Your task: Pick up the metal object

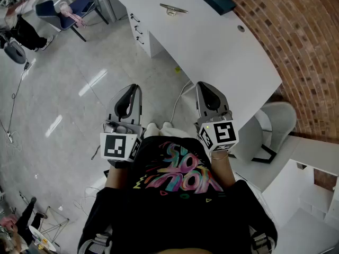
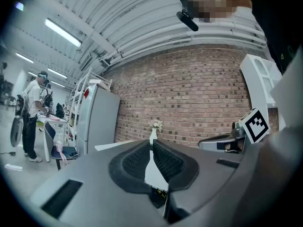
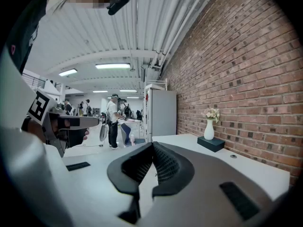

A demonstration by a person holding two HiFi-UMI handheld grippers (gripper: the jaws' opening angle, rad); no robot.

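The metal object [image 1: 173, 8], a thin silvery piece, lies on the white table [image 1: 212, 52] near its far edge, well ahead of both grippers. My left gripper [image 1: 135, 88] and right gripper [image 1: 203, 85] are held close to the body over the floor, short of the table. In the left gripper view the left gripper [image 2: 151, 144] has its tips touching with nothing between them. The right gripper [image 3: 152, 145] is likewise shut and empty in the right gripper view. Neither gripper view shows the metal object.
A dark box [image 1: 216, 1] with a white vase [image 3: 209, 129] stands at the table's far end by the brick wall [image 1: 302, 41]. A drawer unit [image 1: 141, 34] sits under the table. A white chair [image 1: 278, 121] is at the right and a blue chair [image 1: 61, 8] at the far left.
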